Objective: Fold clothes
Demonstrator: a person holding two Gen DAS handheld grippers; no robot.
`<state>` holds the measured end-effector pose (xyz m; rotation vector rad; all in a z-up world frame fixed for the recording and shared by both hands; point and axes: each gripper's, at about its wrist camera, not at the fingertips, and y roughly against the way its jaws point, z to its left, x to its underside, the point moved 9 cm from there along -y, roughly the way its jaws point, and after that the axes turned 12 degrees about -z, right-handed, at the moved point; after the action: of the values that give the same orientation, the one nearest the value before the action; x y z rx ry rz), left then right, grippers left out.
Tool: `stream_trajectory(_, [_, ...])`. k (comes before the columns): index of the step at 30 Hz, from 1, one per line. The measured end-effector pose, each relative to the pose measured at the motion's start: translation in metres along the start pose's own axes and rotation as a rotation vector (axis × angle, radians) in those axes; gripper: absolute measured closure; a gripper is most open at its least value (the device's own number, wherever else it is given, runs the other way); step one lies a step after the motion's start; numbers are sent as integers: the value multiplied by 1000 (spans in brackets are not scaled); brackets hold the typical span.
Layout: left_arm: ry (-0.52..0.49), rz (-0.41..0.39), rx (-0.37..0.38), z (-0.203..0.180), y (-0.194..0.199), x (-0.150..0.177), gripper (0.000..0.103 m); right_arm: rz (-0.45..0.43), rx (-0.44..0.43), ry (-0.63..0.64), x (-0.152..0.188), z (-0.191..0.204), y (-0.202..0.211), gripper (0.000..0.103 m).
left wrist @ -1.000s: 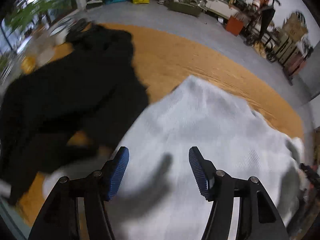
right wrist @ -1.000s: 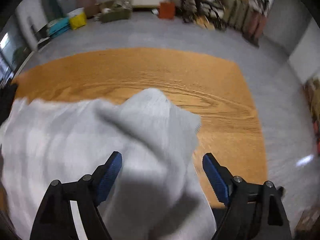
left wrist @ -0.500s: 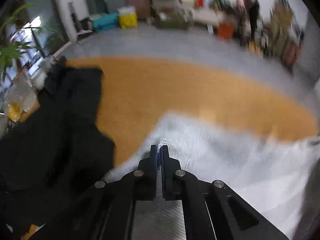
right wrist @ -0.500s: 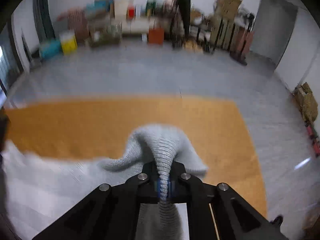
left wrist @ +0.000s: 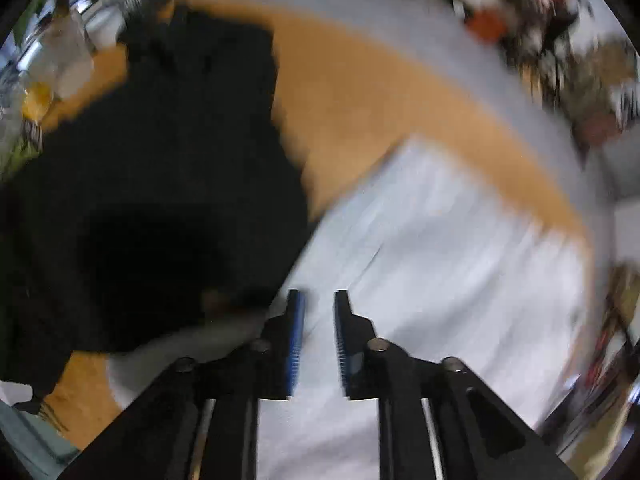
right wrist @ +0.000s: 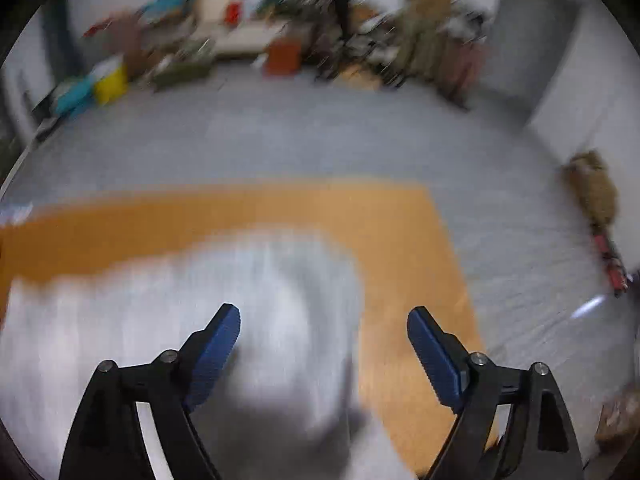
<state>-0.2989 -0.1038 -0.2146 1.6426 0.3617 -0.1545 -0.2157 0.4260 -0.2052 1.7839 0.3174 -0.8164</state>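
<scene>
Both grippers have let go since half a second ago, when each was clamped on a pinch of the white sweater [left wrist: 432, 264]: the right gripper [right wrist: 323, 344] now stands spread wide with nothing between its pads, and the left gripper [left wrist: 317, 334] is opening, its blue pads a narrow gap apart and clear of the cloth below.

White ribbed knit lies spread flat on the orange wooden table [left wrist: 360, 92], covering most of its near half; in the right wrist view a rounded fold of it [right wrist: 312, 280] humps up close to the table's right edge, with bare wood beyond. Both views are smeared by motion, so the knit's finer detail is lost.

Just left of the sweater, a black garment [left wrist: 160, 168] lies crumpled toward the table's left edge, its border meeting or overlapping the white one; which, I cannot tell.

On the grey floor [right wrist: 320, 136] by the far wall sit a yellow bin [right wrist: 112, 80], a teal box [right wrist: 74, 98] and an orange-red crate [right wrist: 282, 58]; their contents are too blurred to make out.
</scene>
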Motion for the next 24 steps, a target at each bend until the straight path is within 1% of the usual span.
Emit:
stream_trajectory(1, [-32, 13, -36, 9, -4, 20, 71, 29, -36, 26, 26, 0, 4, 18])
stream_trajectory(2, [-42, 29, -50, 16, -8, 38, 67, 58, -72, 52, 52, 0, 8, 18])
stream_trajectory(3, [-43, 47, -55, 23, -12, 53, 61, 76, -101, 81, 78, -3, 19, 18])
stream_trajectory(4, [-37, 43, -56, 27, -12, 61, 57, 88, -103, 99, 93, -7, 26, 18])
stream_trajectory(6, [-19, 12, -59, 32, -9, 66, 51, 113, -106, 134, 122, -16, 42, 17])
stream_trajectory(7, [-9, 7, -58, 33, -7, 66, 50, 125, -108, 152, 137, -20, 49, 17])
stream_trajectory(8, [7, 5, -50, 33, -6, 66, 50, 135, -99, 159, 143, -25, 52, 16])
stream_trajectory(11, [78, -2, -1, 36, 3, 65, 46, 154, -30, 164, 150, -45, 51, 16])
stream_trajectory(13, [112, -13, 27, 40, 11, 65, 43, 170, -35, 152, 153, -48, 47, 17])
stream_trajectory(14, [119, -25, 33, 42, 14, 66, 42, 176, -51, 157, 148, -51, 49, 17])
stream_trajectory(17, [139, -40, 60, 46, 20, 69, 40, 178, -65, 232, 149, -45, 39, 22])
stream_trajectory(18, [150, -43, 78, 46, 20, 71, 40, 183, -61, 246, 153, -44, 31, 31])
stream_trajectory(19, [160, -47, 95, 44, 20, 72, 40, 189, -56, 260, 156, -42, 23, 45])
stream_trajectory(20, [164, -51, 115, 41, 20, 71, 40, 200, -68, 259, 160, -36, 22, 57])
stream_trajectory(21, [167, -55, 137, 38, 21, 71, 40, 203, -75, 251, 163, -30, 23, 78])
stream_trajectory(22, [169, -60, 159, 34, 21, 70, 40, 206, -82, 243, 166, -23, 25, 90])
stream_trajectory(23, [162, -68, 170, 30, 21, 69, 40, 209, -89, 235, 169, -17, 26, 91])
stream_trajectory(24, [152, -78, 157, 27, 20, 67, 41, 207, -89, 248, 169, -11, 31, 93])
